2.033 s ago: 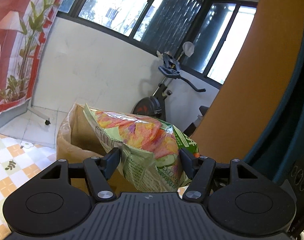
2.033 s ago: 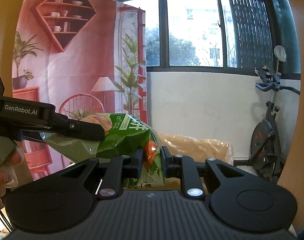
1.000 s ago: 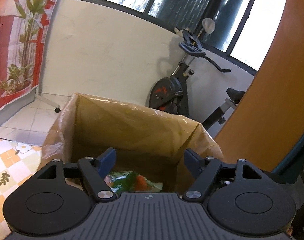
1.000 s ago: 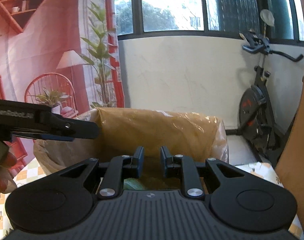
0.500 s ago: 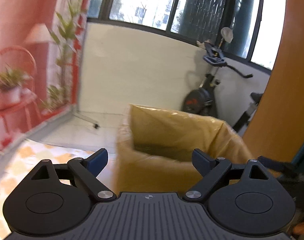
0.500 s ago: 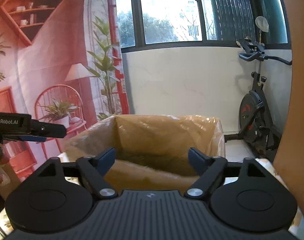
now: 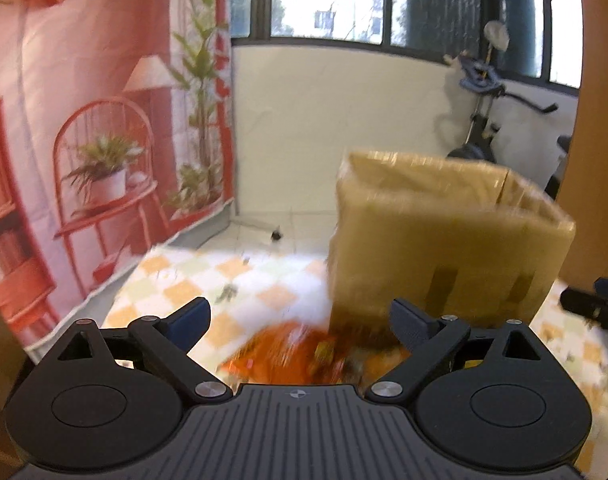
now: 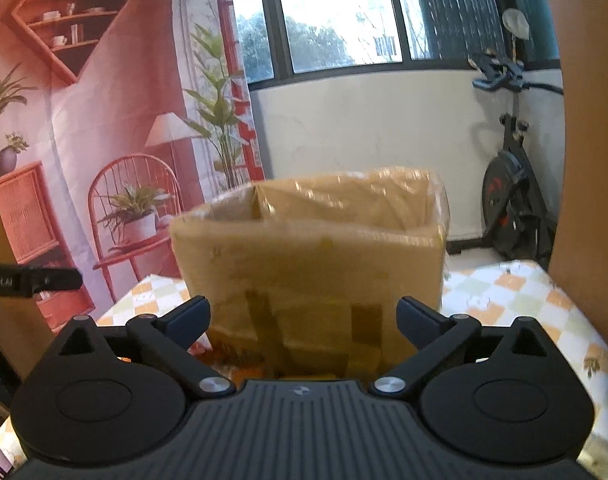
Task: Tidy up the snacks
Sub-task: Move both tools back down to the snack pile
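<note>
Before the box (image 7: 444, 248), blurred orange snack packets (image 7: 288, 350)

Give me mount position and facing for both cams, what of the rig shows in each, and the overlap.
Left wrist: on the left gripper, facing forward and down at the cardboard box and an orange snack bag on the checkered tablecloth; open fingers show.
Right wrist: on the right gripper, facing the box head-on; open fingers show, left gripper's side at left edge.
Shared: box, tablecloth, exercise bike.
</note>
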`<state>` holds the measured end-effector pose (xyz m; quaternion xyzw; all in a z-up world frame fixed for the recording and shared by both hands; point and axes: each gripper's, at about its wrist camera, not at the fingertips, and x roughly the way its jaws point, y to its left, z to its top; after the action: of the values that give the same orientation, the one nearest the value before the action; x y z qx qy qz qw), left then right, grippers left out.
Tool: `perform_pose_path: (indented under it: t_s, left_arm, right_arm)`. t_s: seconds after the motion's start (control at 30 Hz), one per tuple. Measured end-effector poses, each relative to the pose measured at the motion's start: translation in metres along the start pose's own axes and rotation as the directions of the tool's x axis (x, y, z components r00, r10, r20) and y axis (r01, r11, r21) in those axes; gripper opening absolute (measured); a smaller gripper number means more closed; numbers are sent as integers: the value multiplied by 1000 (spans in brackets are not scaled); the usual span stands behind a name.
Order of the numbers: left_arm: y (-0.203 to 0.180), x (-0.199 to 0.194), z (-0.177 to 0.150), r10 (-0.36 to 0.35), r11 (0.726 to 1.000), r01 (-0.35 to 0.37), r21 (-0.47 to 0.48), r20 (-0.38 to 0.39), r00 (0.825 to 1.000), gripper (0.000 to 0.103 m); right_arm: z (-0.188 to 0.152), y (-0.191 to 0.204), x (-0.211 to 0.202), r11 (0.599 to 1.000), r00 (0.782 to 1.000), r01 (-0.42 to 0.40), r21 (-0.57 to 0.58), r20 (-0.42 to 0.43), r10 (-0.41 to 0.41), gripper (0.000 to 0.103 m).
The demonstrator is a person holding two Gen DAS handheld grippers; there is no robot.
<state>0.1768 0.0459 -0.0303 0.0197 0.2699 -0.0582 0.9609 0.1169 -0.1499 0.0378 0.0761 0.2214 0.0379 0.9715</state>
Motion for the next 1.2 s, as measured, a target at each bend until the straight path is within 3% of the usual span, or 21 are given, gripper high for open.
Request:
perform_pose_path:
  t_s: [0.37, 0.83, 1.2]
  left_arm:
    - [14, 14, -54, 58, 998, -59, -7, -92, 994, 97]
    - [8, 31, -86, 15, 999, -21, -30, -183, 983, 97]
    - [18, 50, -101, -72, 991, 44, -126, -227, 971, 98]
  right_arm:
    - [-53, -28, 6, 994, 991, 69, 80, -119, -59, 102]
    - [-86, -35, 24, 993, 975, 48, 109, -223, -23, 103]
    - [-98, -47, 54, 986, 939, 41, 159, -343, 16, 103]
